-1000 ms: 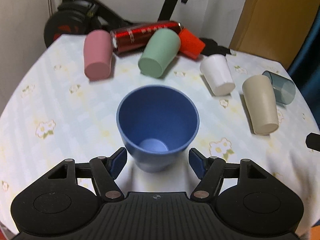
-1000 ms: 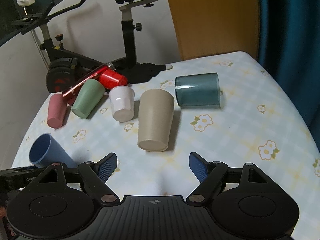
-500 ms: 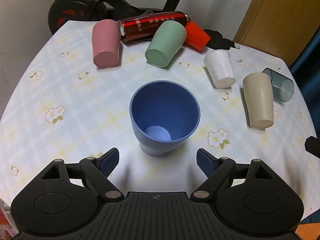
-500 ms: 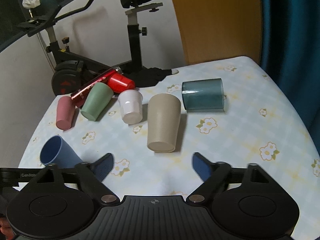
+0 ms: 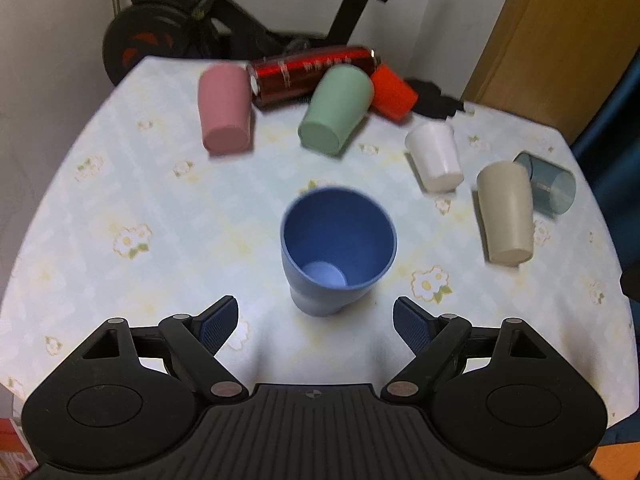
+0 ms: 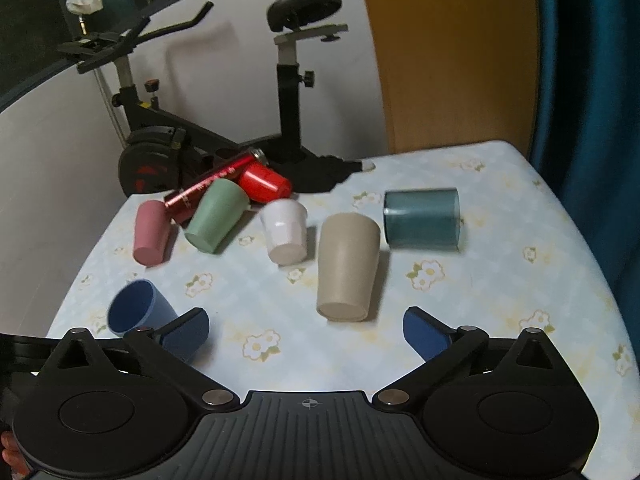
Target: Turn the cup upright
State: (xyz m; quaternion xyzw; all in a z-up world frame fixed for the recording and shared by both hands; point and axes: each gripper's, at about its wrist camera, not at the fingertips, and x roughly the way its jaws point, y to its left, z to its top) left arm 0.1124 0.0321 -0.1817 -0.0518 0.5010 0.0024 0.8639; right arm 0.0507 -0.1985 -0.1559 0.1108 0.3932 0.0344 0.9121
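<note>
A blue cup [image 5: 338, 250] stands upright on the flowered tablecloth, mouth up, just ahead of my left gripper [image 5: 316, 320], which is open and empty with the cup beyond its fingertips. The cup also shows at the lower left of the right wrist view [image 6: 134, 312]. My right gripper [image 6: 306, 330] is open and empty, a little short of a beige cup [image 6: 346, 266] that lies on its side. Pink [image 5: 224, 110], green [image 5: 336, 110], white [image 5: 436, 156], red [image 5: 392, 94] and clear teal [image 5: 550, 186] cups also lie on their sides.
A red metal bottle [image 5: 312, 74] lies at the back of the table [image 5: 120, 184] between the pink and green cups. An exercise bike [image 6: 168, 148] stands behind the table. A wooden panel [image 6: 452, 56] and a blue curtain [image 6: 592, 80] are at the right.
My left gripper has drawn back from the blue cup and opened wider; the cup stays upright. The right gripper has lifted and pulled back slightly.
</note>
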